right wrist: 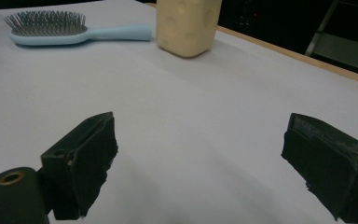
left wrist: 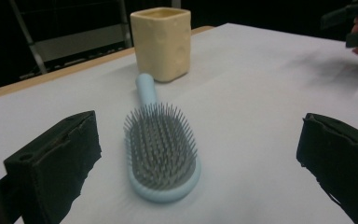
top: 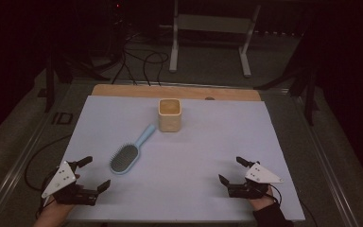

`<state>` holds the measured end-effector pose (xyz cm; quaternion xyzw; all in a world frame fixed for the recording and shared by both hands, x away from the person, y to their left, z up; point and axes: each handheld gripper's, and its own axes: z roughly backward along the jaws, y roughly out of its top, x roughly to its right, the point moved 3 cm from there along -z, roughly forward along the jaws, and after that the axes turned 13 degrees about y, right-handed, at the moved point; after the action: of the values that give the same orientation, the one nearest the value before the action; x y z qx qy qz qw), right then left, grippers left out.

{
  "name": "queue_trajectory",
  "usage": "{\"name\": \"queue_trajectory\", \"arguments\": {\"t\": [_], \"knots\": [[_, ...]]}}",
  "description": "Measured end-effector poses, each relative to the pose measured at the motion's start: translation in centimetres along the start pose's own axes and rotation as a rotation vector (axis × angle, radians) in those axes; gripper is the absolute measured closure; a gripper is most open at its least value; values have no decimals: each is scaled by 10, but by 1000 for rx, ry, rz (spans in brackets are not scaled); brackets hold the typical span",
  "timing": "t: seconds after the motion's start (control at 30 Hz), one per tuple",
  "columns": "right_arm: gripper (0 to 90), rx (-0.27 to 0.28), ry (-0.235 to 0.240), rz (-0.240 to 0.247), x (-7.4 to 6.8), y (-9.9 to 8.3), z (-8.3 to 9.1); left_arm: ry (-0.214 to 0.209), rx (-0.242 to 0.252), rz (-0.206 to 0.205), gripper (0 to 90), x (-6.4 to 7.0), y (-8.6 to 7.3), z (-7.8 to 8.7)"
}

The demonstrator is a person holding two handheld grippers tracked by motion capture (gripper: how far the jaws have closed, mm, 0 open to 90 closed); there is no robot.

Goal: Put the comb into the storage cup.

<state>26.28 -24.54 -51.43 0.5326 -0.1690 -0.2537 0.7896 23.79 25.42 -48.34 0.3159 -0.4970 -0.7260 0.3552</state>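
While both grippers wait wide open near the front of the desk, nothing is held yet. The blue hairbrush lies flat, bristles up, its handle pointing at the yellow cup, maybe so it can go in there. The brush sits just ahead of the left gripper. The right gripper is well apart from it.

cup top cut off in right gripper view, cup's inside hidden, far background too dark
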Motion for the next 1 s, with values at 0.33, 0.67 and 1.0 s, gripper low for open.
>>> {"name": "queue_trajectory", "arguments": {"t": [0.33,0.67,1.0], "knots": [[96,5,4,-5,0,0,0,-81,-63,-8,0,4,29,-9],[97,14,4,-5,1,1,1,-143,-64,-32,20,1,67,-30],[97,10,8,-2,0,1,1,-119,-109,-65,56,-1,87,-64]]}}
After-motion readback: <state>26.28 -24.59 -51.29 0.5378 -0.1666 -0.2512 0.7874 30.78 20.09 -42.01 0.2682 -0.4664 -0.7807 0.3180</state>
